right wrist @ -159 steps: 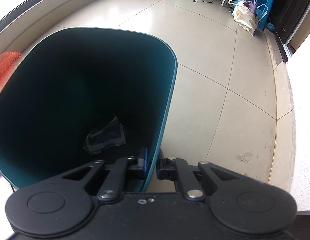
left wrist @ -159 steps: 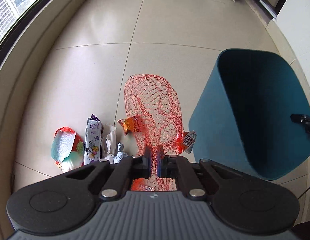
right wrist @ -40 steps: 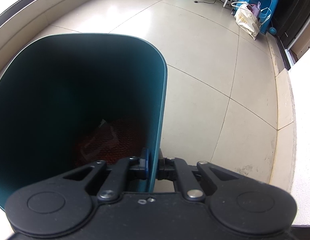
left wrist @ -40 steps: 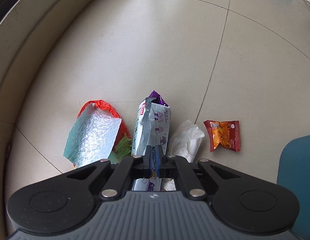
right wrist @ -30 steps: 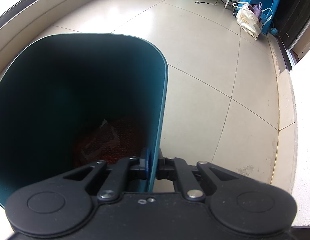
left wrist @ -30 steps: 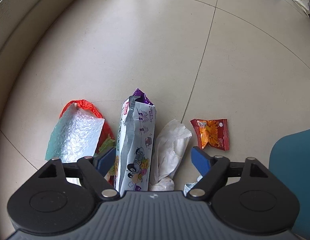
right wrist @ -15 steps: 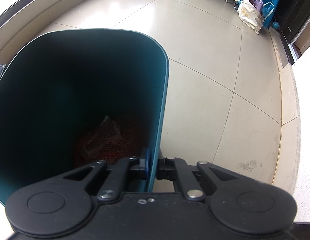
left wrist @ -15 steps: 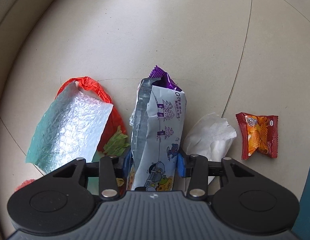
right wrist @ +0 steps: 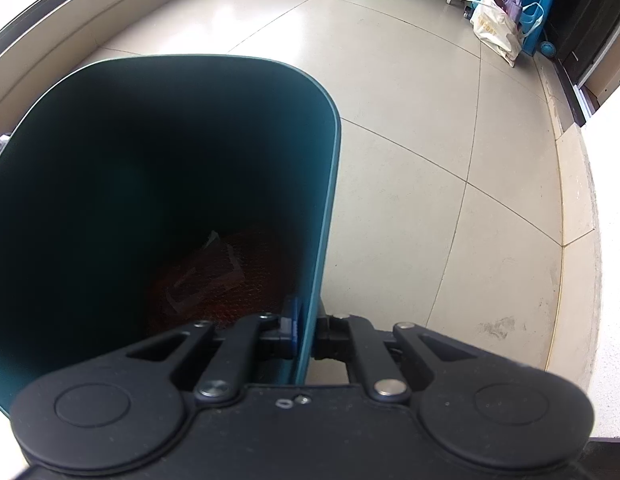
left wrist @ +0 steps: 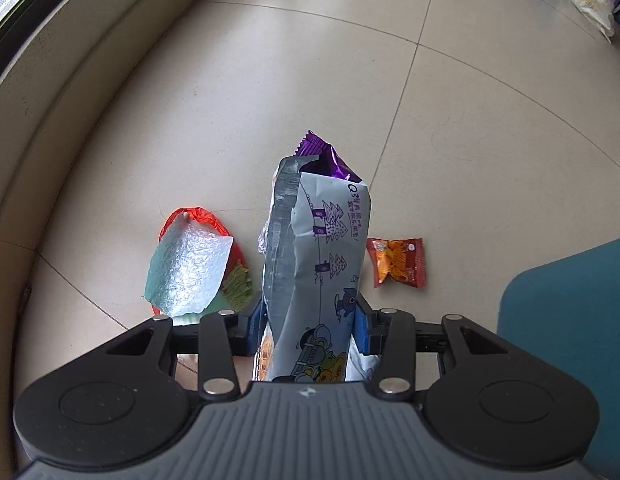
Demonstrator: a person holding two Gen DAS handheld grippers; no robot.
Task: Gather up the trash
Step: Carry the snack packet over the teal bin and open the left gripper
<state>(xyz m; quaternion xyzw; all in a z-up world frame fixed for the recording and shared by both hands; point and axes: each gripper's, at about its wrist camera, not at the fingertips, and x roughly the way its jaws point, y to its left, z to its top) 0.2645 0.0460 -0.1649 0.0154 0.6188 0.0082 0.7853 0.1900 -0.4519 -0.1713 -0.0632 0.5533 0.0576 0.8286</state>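
While we hold the left gripper (left wrist: 310,330) pointing steeply down over the tiled floor (left wrist: 270,80), its two blue pads (left wrist: 361,330) are clamped on the lower part of a white printed snack bag (left wrist: 318,264). That bag stands up between the jaws, clear of the tiles, its torn top showing silver foil lining and a purple inner wrapper (left wrist: 322,156).

On the floor behind and to the left of the held bag, we see a crumpled silver-green foil sheet (left wrist: 188,274) lying over a red wrapper (left wrist: 198,216). To the right of the bag lies a small orange-red snack packet (left wrist: 396,263), flat on the tiles and apart from everything else. At the right edge of the left wrist view we see part of the teal bin (left wrist: 566,332), which stands near the packet but does not touch it.

In the right wrist view, we keep the right gripper (right wrist: 306,332) pinched on the wall of that teal bin (right wrist: 318,208): one finger sits inside the rim, the other outside, with the thin wall between them. At the dark bottom of the bin we can make out a red mesh net (right wrist: 214,280) with a clear plastic piece on it; we cannot tell more about them in the shadow.

Well beyond the bin, at the far edge of the room, a blue stool (right wrist: 522,0) stands with a white carrier bag (right wrist: 496,26) leaning against it.
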